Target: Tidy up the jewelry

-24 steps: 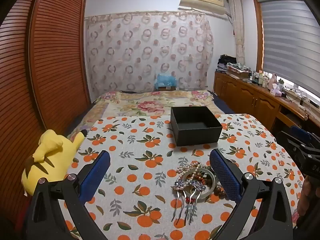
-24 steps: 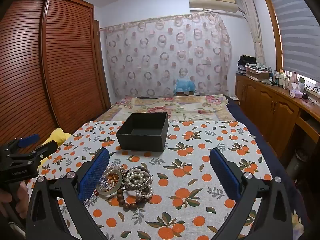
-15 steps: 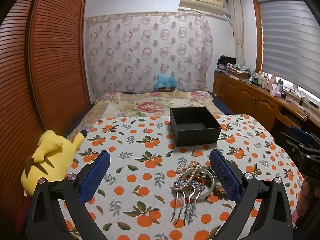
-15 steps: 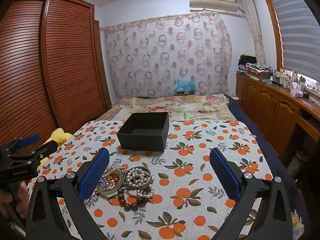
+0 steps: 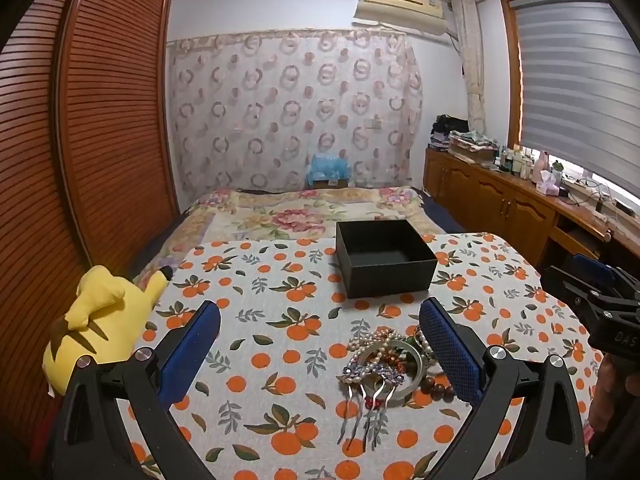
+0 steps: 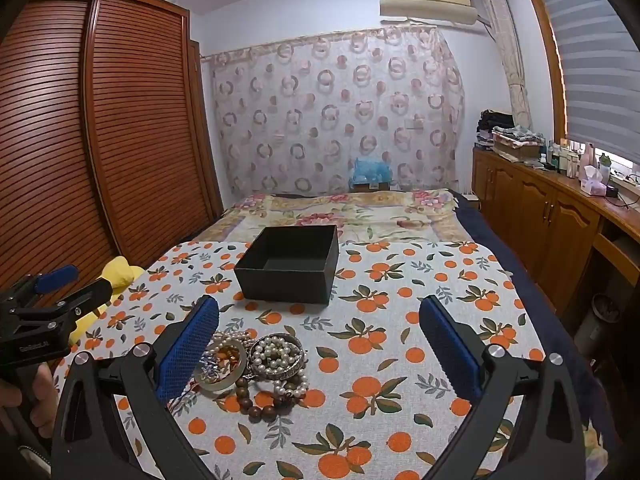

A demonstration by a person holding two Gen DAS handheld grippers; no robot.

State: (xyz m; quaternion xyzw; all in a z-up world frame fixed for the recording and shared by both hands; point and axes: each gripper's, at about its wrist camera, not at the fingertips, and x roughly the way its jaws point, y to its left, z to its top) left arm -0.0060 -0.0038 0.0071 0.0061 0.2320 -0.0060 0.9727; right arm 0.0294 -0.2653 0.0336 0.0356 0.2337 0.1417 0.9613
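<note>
A heap of jewelry lies on the orange-print cloth: a beaded hair comb, a pale bangle, pearl strands and dark wooden beads. The right wrist view shows the same heap, with the pearl bracelet and brown beads. An empty black box stands beyond the heap. My left gripper is open and holds nothing, its right finger beside the heap. My right gripper is open too and holds nothing, with the heap by its left finger.
A yellow plush toy lies at the cloth's left edge. A flowered bedspread stretches behind the box. A louvred wooden wardrobe is on the left, and a wooden cabinet with bottles runs along the right.
</note>
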